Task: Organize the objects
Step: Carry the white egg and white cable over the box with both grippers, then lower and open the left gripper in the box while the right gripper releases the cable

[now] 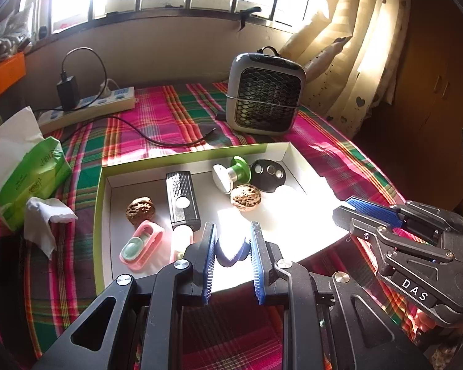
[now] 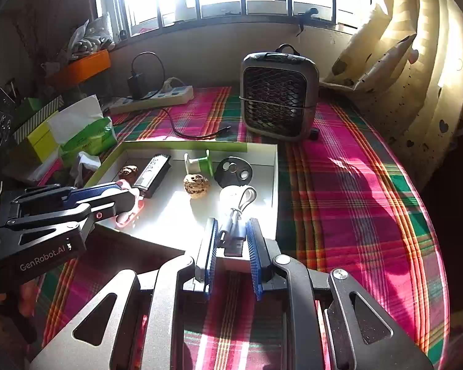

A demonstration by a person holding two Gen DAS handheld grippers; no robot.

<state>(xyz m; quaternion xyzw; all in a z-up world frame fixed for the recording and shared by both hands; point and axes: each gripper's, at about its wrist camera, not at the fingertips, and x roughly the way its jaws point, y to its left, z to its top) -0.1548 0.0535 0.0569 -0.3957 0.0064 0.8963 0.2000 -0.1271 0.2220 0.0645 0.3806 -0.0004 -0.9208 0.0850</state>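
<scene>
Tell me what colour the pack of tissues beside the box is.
Green, with white tissue sticking out: the tissue pack shows best in the left wrist view.

Shallow box (image 1: 103,185) on table, fan heater (image 1: 265,92) behind it, power strip (image 1: 86,108) far left, tissue pack (image 1: 34,182) left of box. Two walnuts (image 1: 140,211) inside box.

Shallow white box (image 1: 106,212) with green outer walls, lying open on a plaid cloth. Contents: two walnuts (image 1: 140,210) (image 1: 245,197); black perforated rectangular device (image 1: 182,200), lying flat; pink clip case (image 1: 142,244) at the near left; green-and-white spool (image 1: 231,174) on its side; black three-holed disc (image 1: 268,174); white coiled cable (image 2: 237,206) at the near right edge.
</scene>
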